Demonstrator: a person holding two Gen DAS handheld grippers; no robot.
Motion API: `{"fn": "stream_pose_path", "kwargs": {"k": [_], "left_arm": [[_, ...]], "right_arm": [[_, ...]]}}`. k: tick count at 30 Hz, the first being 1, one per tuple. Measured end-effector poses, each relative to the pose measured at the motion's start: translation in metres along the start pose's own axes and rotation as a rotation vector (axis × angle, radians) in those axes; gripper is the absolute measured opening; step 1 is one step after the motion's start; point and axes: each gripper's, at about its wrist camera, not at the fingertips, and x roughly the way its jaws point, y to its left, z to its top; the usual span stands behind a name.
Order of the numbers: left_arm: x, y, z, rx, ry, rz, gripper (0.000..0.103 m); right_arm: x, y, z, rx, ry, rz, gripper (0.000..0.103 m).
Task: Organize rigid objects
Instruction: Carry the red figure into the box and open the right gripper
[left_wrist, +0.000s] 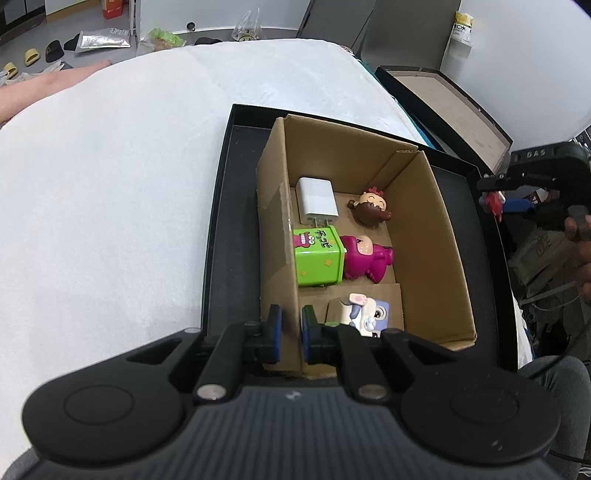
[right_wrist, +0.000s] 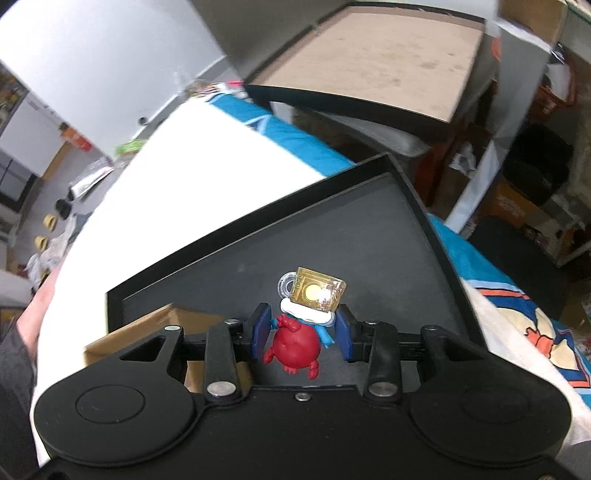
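Note:
A cardboard box (left_wrist: 436, 236) stands inside a black tray (left_wrist: 229, 229) on a white cloth. In it lie a white charger (left_wrist: 317, 199), a brown-haired doll head (left_wrist: 369, 208), a green cube toy (left_wrist: 318, 256), a magenta figure (left_wrist: 365, 258) and a white-and-purple figure (left_wrist: 364, 314). My left gripper (left_wrist: 291, 334) is shut on the box's left wall near its front corner. My right gripper (right_wrist: 303, 330) is shut on a red-and-blue figure (right_wrist: 295, 345) with a yellow translucent mug (right_wrist: 317, 293) on top, held above the black tray (right_wrist: 332, 236). The right gripper also shows at the right edge of the left wrist view (left_wrist: 493, 201).
A second black tray with a brown inside (left_wrist: 443, 107) leans at the back right. The box corner (right_wrist: 155, 328) shows left of my right gripper. A teal cloth (right_wrist: 295, 136) lies beyond the tray. Slippers and bags lie on the floor (left_wrist: 55, 51). A bare arm (left_wrist: 37, 88) rests at far left.

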Motion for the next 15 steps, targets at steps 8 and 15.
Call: {"fn": "stream_pose_path", "kwargs": {"k": [8,15], "left_arm": [[0.000,0.002,0.000,-0.010,0.000,-0.013,0.009],[-0.002,0.005,-0.001,-0.023,-0.003,-0.030,0.009]], "right_arm": [[-0.020,0.031,-0.009,-0.071,-0.004,0.051,0.037],[-0.032,0.058,-0.019,-0.145,-0.017,0.075,0.037]]}}
